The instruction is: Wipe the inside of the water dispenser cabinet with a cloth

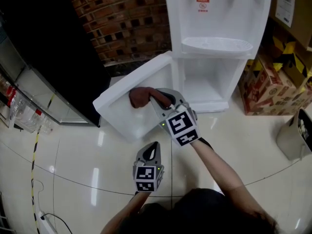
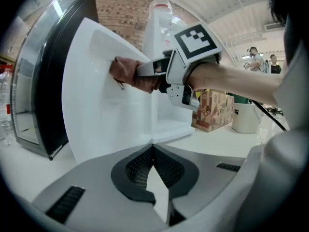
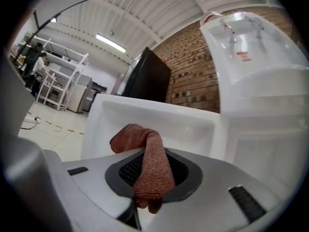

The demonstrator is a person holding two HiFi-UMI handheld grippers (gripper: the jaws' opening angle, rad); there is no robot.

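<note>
Glossy white floor tiles (image 1: 73, 155) and a brick wall (image 1: 126, 18) frame the water dispenser (image 1: 219, 13), whose lower cabinet (image 1: 207, 82) stands open with its door (image 1: 122, 116) swung out to my left.

My right gripper (image 1: 158, 100) is clamped on the brown cloth (image 1: 140, 96). A fold runs down between the jaws, and the bunched end rests against the door's inner face, not inside the cabinet itself.

My left gripper (image 1: 153, 147) hangs back above the floor, jaws closed together with nothing between them.

Procedure, as I judge it:
- Hold the clamp firm so the cloth does not slip out.
- Press the bunched end flat and sweep in overlapping passes – door recess first, then the cabinet floor and walls.
- Work into the corners – residue likely collects there.
- Steady the door with the left gripper if it swings.
</note>
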